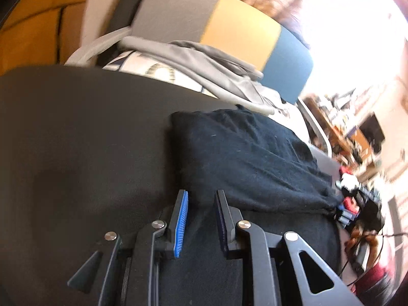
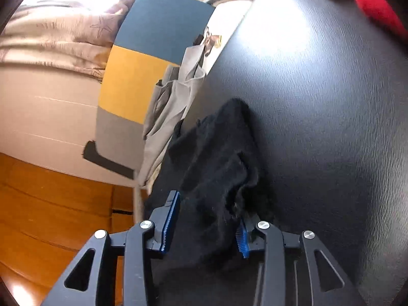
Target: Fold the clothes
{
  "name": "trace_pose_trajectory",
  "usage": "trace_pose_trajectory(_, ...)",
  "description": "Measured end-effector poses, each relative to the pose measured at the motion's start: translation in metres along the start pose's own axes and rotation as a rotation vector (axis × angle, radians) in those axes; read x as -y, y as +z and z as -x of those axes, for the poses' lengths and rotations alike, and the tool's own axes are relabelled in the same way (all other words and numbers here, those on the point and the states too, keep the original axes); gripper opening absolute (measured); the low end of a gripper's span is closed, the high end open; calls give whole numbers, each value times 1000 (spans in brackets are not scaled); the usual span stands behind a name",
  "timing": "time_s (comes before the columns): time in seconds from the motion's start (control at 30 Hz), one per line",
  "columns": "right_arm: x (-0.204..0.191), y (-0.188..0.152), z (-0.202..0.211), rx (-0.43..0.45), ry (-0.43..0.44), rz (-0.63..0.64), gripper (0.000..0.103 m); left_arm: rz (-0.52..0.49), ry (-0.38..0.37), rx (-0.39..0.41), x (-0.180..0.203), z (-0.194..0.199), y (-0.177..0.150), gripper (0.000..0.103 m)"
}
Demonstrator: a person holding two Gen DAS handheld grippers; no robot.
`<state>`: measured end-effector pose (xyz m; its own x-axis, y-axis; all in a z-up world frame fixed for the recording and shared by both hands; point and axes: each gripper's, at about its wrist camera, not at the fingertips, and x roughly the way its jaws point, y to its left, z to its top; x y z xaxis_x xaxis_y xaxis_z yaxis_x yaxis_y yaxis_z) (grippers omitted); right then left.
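Observation:
A black garment (image 1: 242, 153) lies folded in a thick bundle on the black table (image 1: 76, 127). My left gripper (image 1: 201, 193) hovers at its near edge. Its jaws stand apart, one blue pad face is bare, and nothing is pinched between them. In the right wrist view the same black garment (image 2: 216, 158) lies crumpled near the edge of the table (image 2: 318, 127). My right gripper (image 2: 209, 204) straddles its near end with the jaws apart. Loose cloth lies between the fingers and drapes over the right pad (image 2: 242, 239), but it is not squeezed.
A chair with a grey, yellow and blue back (image 1: 229, 25) stands behind the table, with grey clothing (image 1: 204, 61) piled on its seat. Small red and black clutter (image 1: 357, 204) sits past the garment. A red object (image 2: 377, 7) lies at the far corner. Wooden floor (image 2: 51, 204) shows beyond the edge.

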<state>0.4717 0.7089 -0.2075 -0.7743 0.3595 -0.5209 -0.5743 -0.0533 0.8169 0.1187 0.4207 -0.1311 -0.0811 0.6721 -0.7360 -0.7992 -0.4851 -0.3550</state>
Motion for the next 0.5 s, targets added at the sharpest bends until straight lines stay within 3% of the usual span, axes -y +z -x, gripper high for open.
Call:
trace_pose_trajectory(0.1,-20,1,-5,12,-109,127,6,-73,16,-10,14,-11,8,21)
trace_pose_trajectory(0.23,-44,-3,1,50,-174,322,6,-139,58,-67,24,-36,12,21)
trace_pose_trajectory(0.33,-39,-6,-7,16,-256,381,6,-153,78,-96,21,-47,8,21)
trace_pose_trajectory(0.5,-14,0,1,28,-234,304,9,-208,96,-94,26,-44,2,21)
